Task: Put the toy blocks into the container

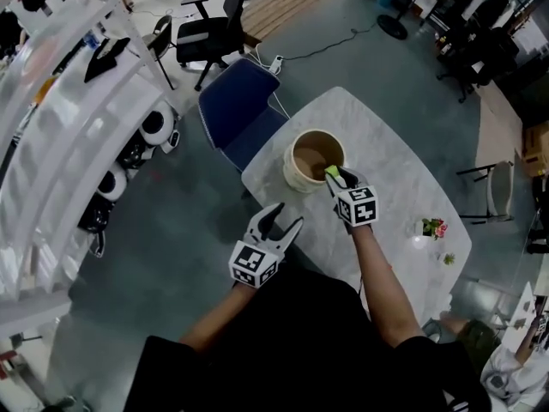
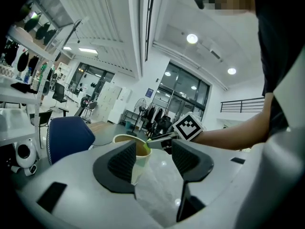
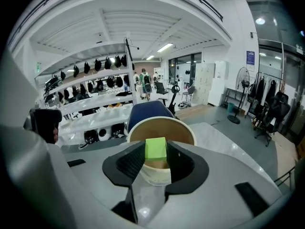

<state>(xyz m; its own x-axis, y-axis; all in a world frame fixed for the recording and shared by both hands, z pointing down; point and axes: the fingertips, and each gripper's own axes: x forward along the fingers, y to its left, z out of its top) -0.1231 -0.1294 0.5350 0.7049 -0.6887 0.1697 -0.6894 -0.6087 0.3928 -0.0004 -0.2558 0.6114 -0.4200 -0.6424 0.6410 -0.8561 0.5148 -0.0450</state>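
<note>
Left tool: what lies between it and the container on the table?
Only bare tabletop. The left gripper view shows it running from the open left tool up to the container, with nothing standing on that stretch.

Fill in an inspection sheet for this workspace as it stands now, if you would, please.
Surface: white marble table, mostly bare.
Job's things: beige tub upright; green block held over its near rim.
Clutter: small flower pot near the table's right edge.
Grippers: left gripper open, empty; right gripper shut on the green block.
Cables: one cable on the floor, off the table.
Surroundings: blue chair at the table; shelves to the left.
</note>
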